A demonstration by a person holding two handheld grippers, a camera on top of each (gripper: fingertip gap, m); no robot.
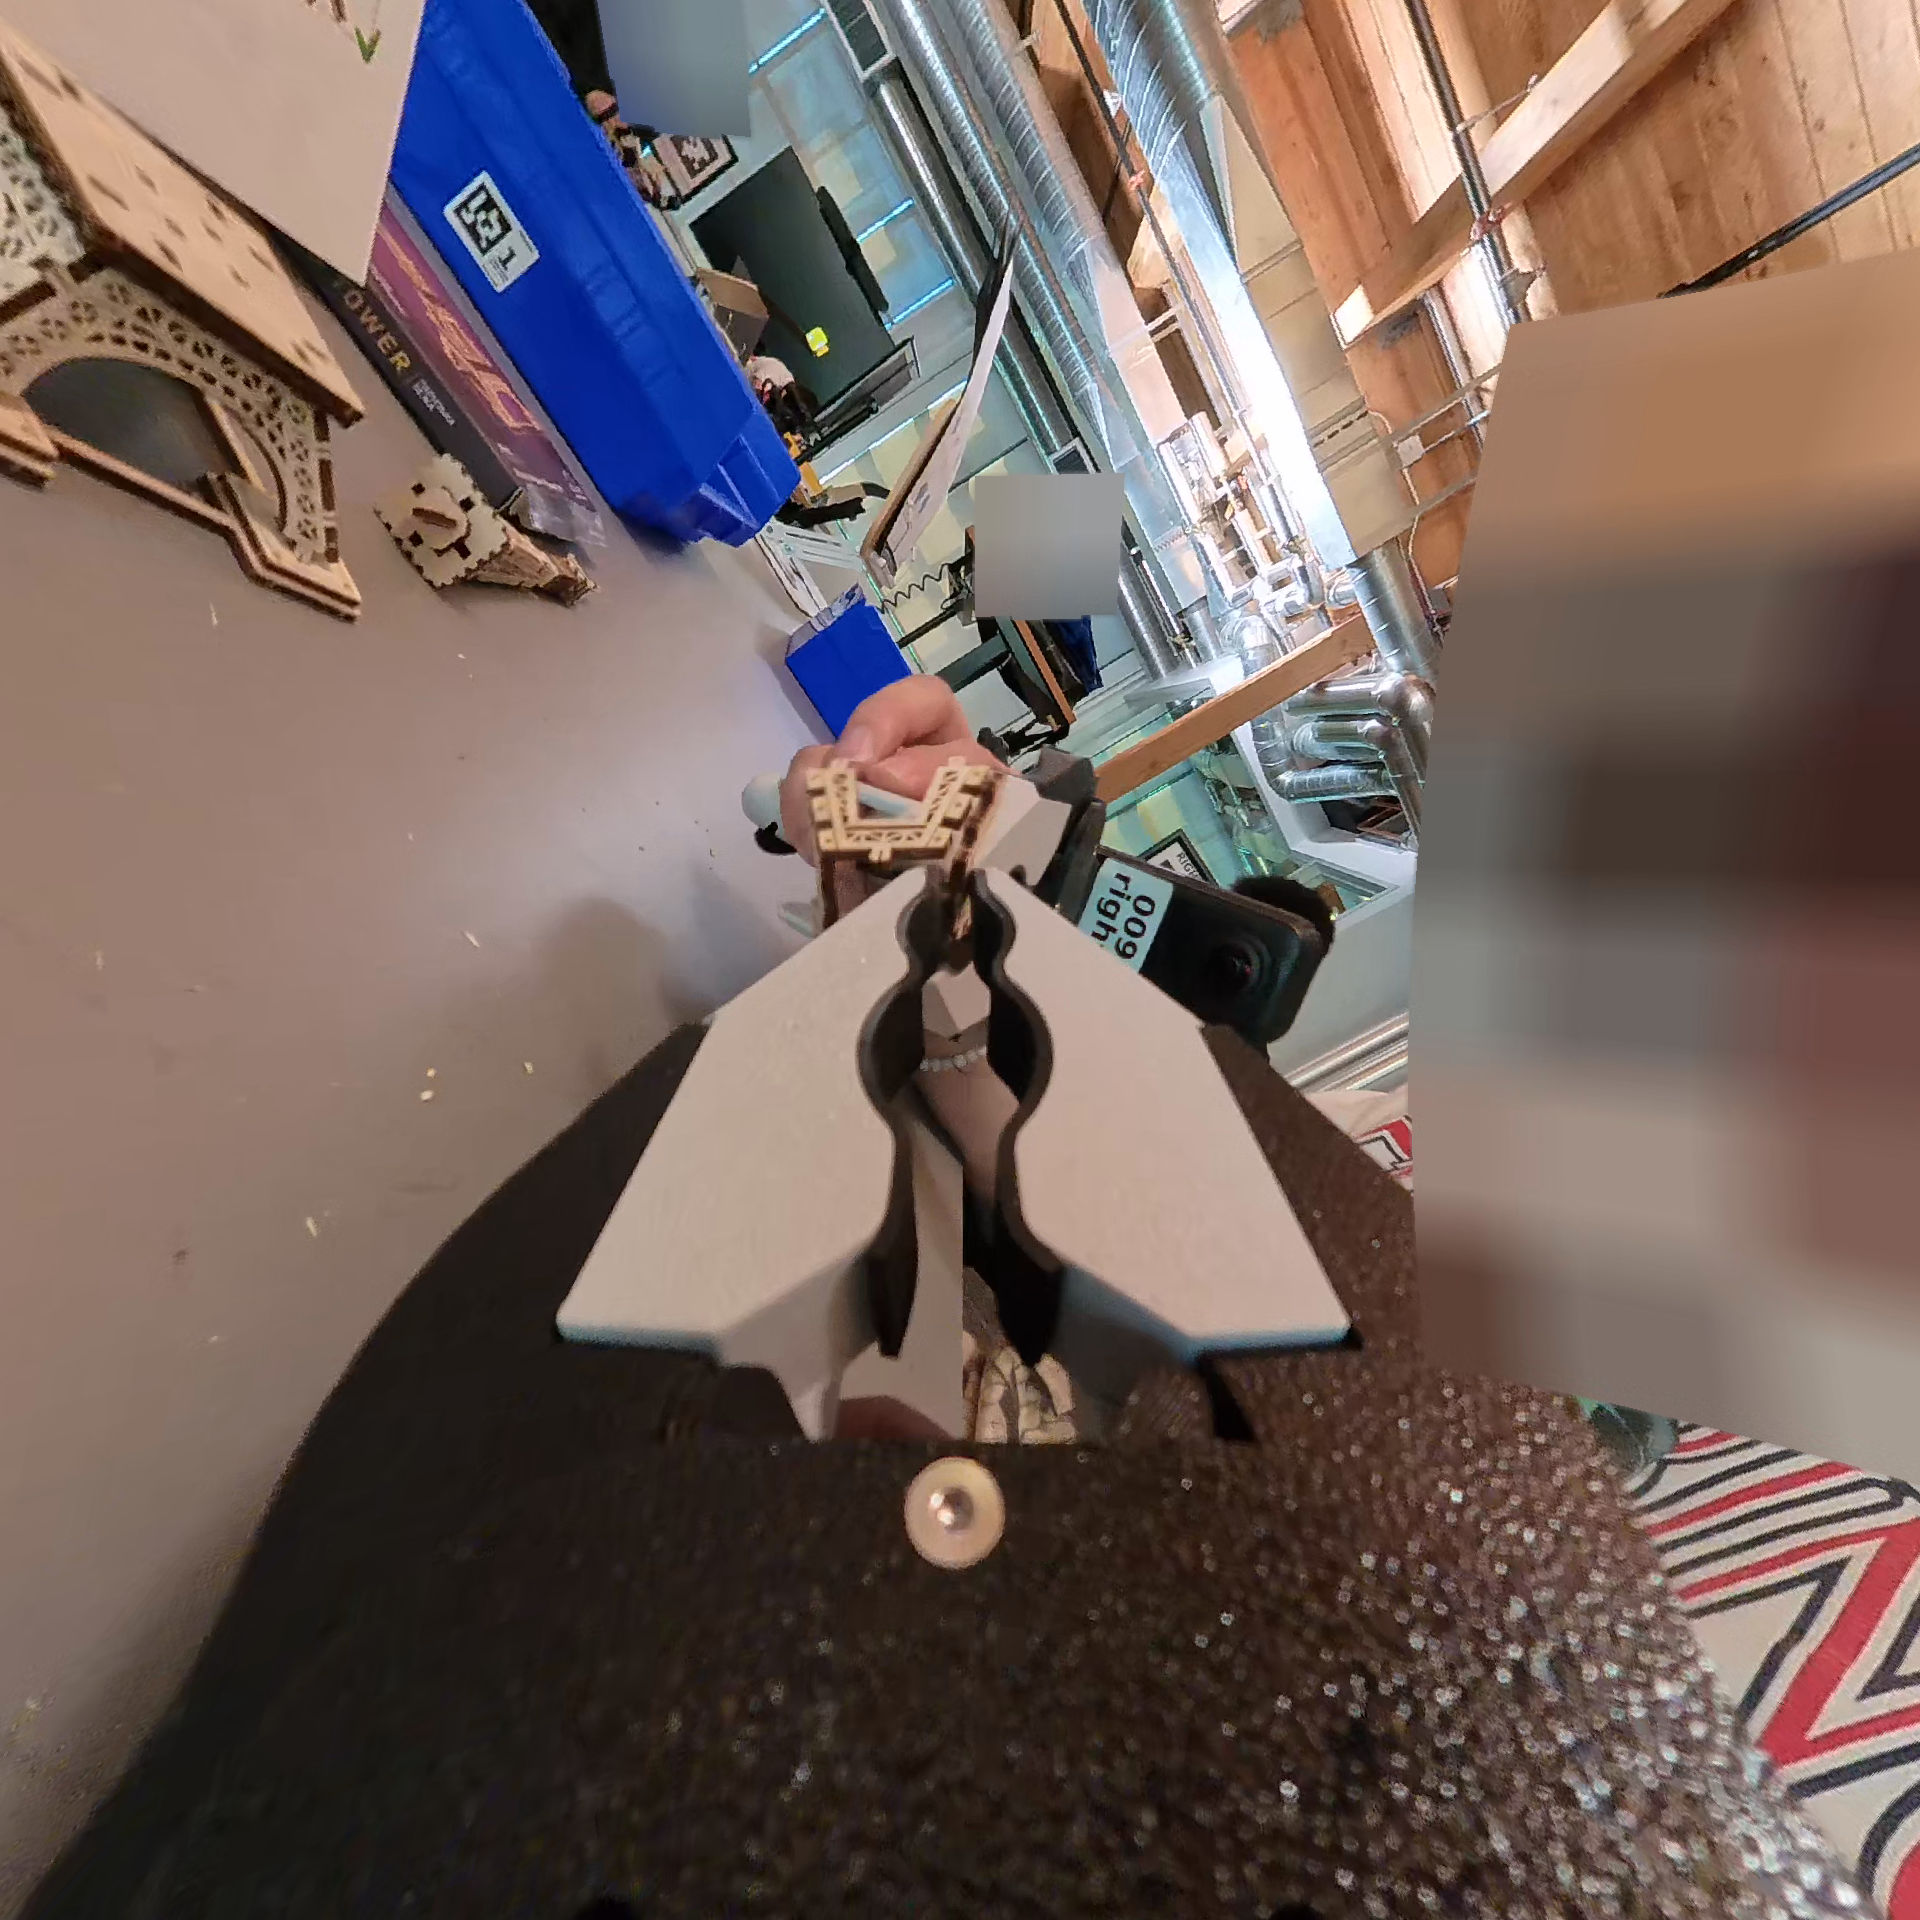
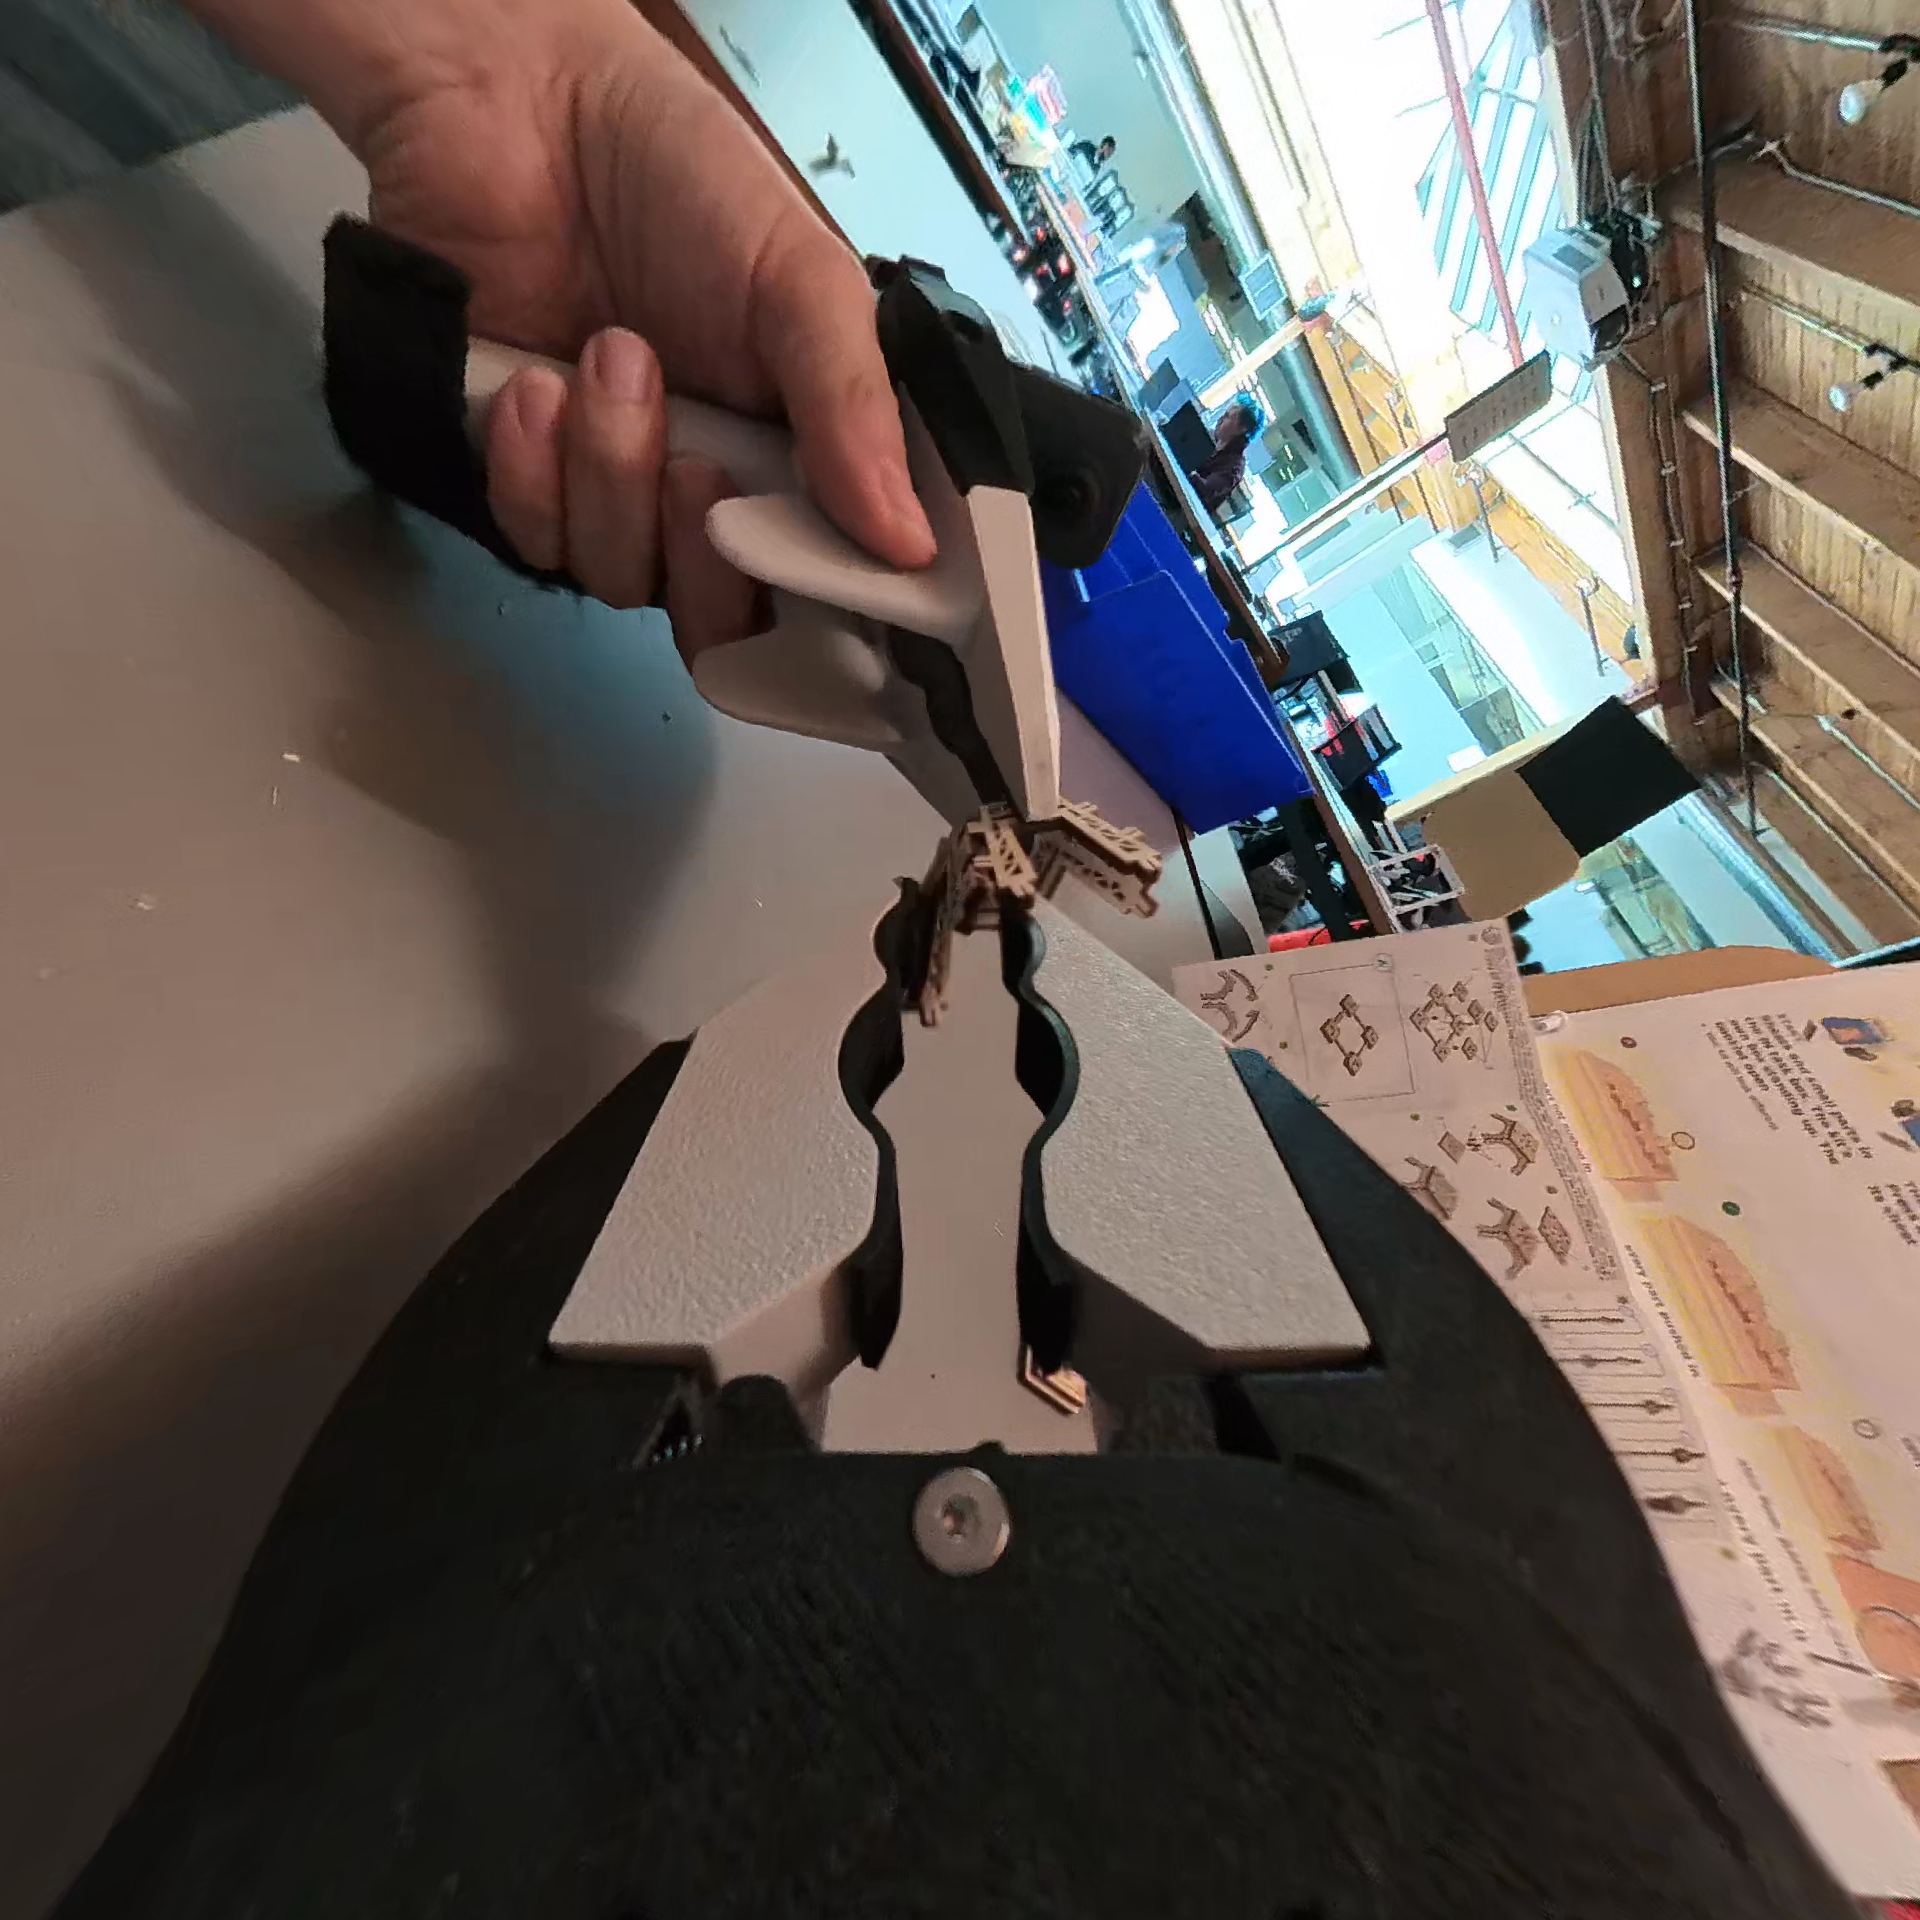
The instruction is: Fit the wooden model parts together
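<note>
Midway, both my left tongs (image 1: 951,904) and right tongs (image 2: 961,925) pinch the small lattice piece (image 1: 899,826), its joint apparently still unseated, with the arched tower base (image 1: 177,343) waiting on the table (image 1: 364,935).

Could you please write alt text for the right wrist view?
The right gripper pinches a small wooden lattice piece against another held by the left gripper, above a grey table; an instruction sheet lies to the right.

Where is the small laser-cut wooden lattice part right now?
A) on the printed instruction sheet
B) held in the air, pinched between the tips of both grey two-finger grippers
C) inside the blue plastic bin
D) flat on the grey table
B: the small laser-cut wooden lattice part sits at the tips of the right gripper, with the left gripper also closed on it, off the grey table.
</note>
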